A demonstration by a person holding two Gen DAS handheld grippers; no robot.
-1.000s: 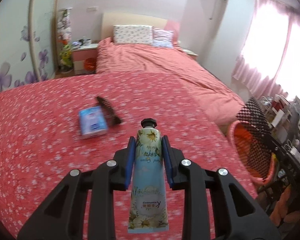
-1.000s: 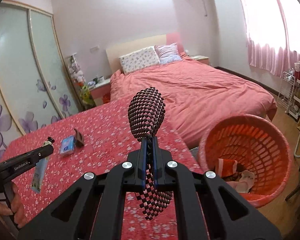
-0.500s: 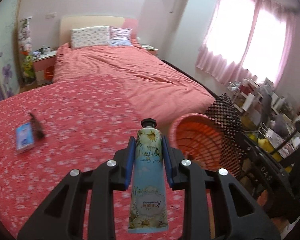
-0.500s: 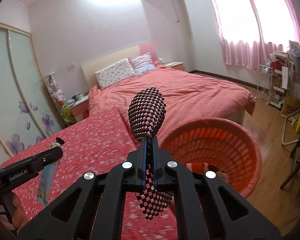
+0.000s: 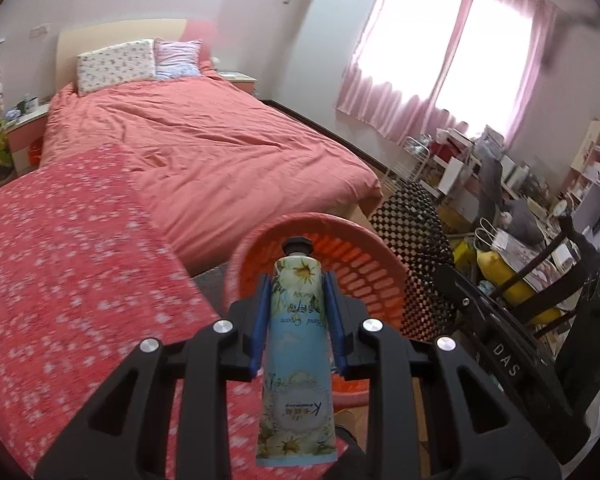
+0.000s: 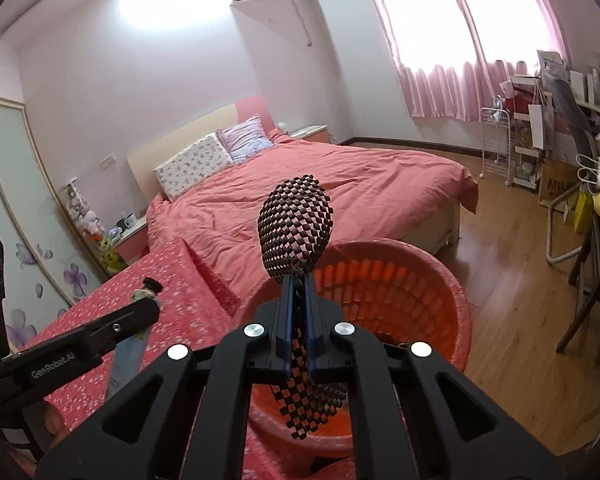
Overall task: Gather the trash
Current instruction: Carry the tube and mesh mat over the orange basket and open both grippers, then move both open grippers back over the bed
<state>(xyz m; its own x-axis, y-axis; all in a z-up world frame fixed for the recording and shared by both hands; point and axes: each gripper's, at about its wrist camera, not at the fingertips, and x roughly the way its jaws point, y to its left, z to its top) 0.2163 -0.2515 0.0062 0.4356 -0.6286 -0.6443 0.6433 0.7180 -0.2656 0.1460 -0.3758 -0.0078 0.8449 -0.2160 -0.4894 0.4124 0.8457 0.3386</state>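
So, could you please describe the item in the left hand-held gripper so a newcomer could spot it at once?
Start at the orange slotted basket on the floor by the bed's foot. Just before it, the left hand-held gripper clamps a hand cream tube. It is pale blue with daisies and a black cap, unlike the dark checkered mesh piece nearby.

Pink-curtained window [image 5: 451,48] beside coral bed [image 5: 220,152].

Glossy tube [image 5: 298,344] (slotted plastic basket [image 5: 363,276])

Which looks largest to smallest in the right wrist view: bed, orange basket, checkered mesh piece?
1. bed
2. orange basket
3. checkered mesh piece
The mesh piece sits nearest the camera, so it looks bigger than it is.
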